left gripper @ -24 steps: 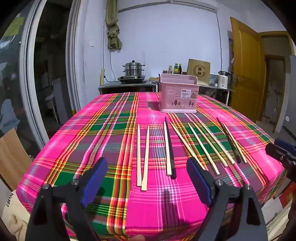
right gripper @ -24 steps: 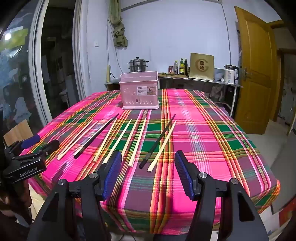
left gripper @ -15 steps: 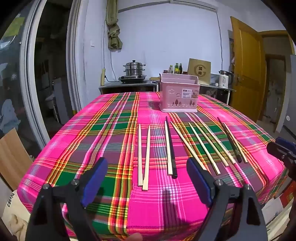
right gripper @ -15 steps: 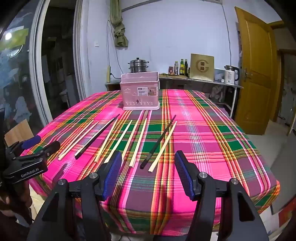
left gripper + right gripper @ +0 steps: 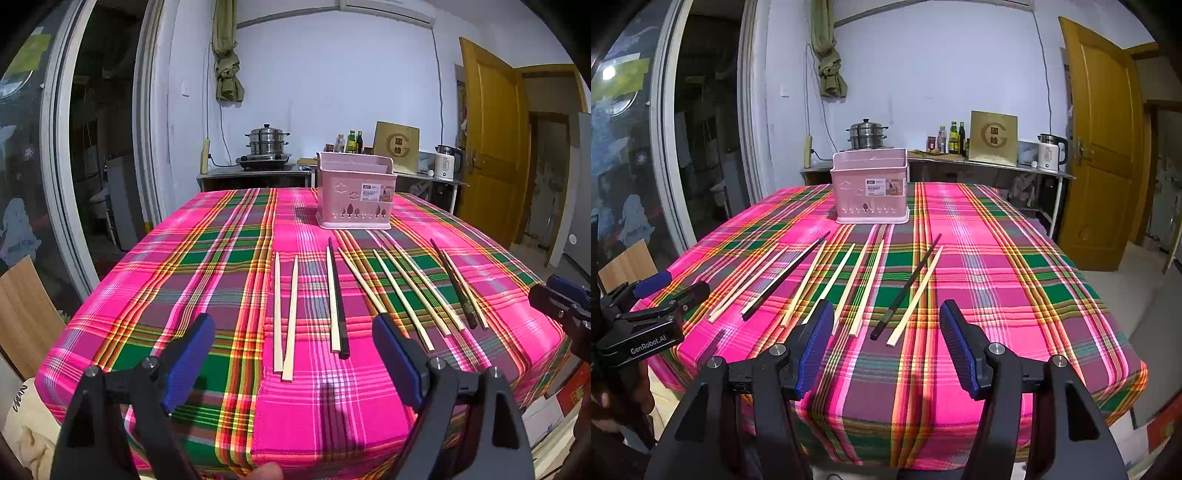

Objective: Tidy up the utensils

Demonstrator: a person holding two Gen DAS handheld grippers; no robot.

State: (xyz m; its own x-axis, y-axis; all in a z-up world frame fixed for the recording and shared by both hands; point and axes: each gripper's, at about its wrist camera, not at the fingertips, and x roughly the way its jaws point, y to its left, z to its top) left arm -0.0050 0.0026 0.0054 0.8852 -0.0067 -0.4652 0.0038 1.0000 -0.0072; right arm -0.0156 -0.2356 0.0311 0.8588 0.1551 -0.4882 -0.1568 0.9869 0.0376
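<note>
Several pale wooden chopsticks and two black ones lie in a row on the plaid tablecloth [image 5: 221, 280]. A pale pair [image 5: 285, 314] lies just ahead of my left gripper [image 5: 291, 354], which is open and empty above the near table edge. A black chopstick [image 5: 905, 288] beside a pale one [image 5: 916, 295] lies ahead of my right gripper [image 5: 886, 347], also open and empty. A pink utensil basket [image 5: 354, 192] stands upright at the far middle; it also shows in the right wrist view [image 5: 870, 192].
A counter behind the table carries a steel steamer pot [image 5: 266, 142], bottles [image 5: 955, 138], a gold box [image 5: 993, 137] and a white kettle [image 5: 1049, 152]. A yellow door [image 5: 1100, 147] stands at the right. The left gripper shows at the table's left corner [image 5: 650, 306].
Both grippers have drifted very slightly; the chopsticks and basket have not moved, and both jaws stay open.
</note>
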